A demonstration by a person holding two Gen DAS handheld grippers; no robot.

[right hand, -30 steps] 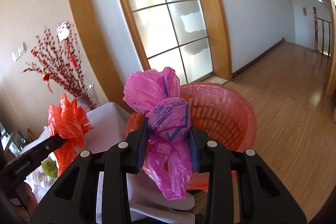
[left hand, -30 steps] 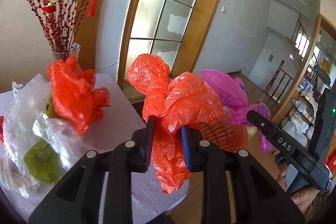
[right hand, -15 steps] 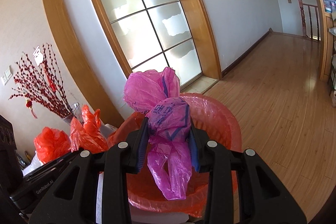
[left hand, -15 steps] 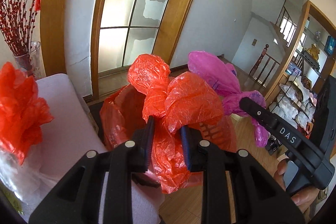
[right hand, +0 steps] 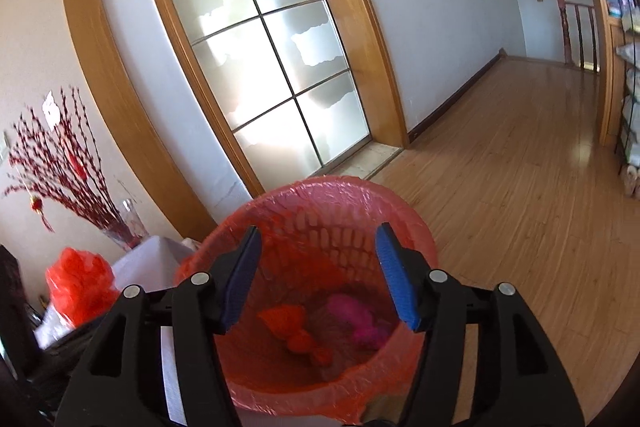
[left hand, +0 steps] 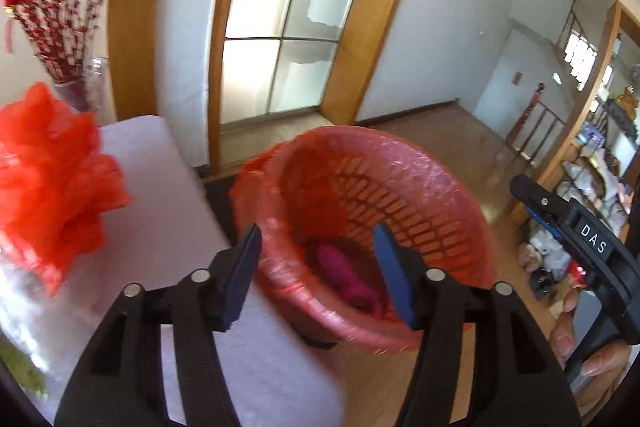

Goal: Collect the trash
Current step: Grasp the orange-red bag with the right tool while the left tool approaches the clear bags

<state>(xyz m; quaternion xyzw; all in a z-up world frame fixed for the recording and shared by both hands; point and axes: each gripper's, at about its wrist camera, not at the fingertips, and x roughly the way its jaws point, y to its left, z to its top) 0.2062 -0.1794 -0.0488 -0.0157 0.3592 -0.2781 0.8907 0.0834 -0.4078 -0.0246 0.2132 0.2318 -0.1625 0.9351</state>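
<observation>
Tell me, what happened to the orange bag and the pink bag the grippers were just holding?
Both got dropped. The left hand-held gripper and right hand-held gripper opened, so the orange bag and pink bag now lie inside the red basket. The other orange bag stayed on the table.

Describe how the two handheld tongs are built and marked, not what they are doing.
Both the left tongs and right tongs have matte black plastic arms with triangular cutouts, round silver rivets and flat blue pads. Seen from the left camera, the right one's side carries white letters "DAS". No cables or sleeves are visible.
</observation>
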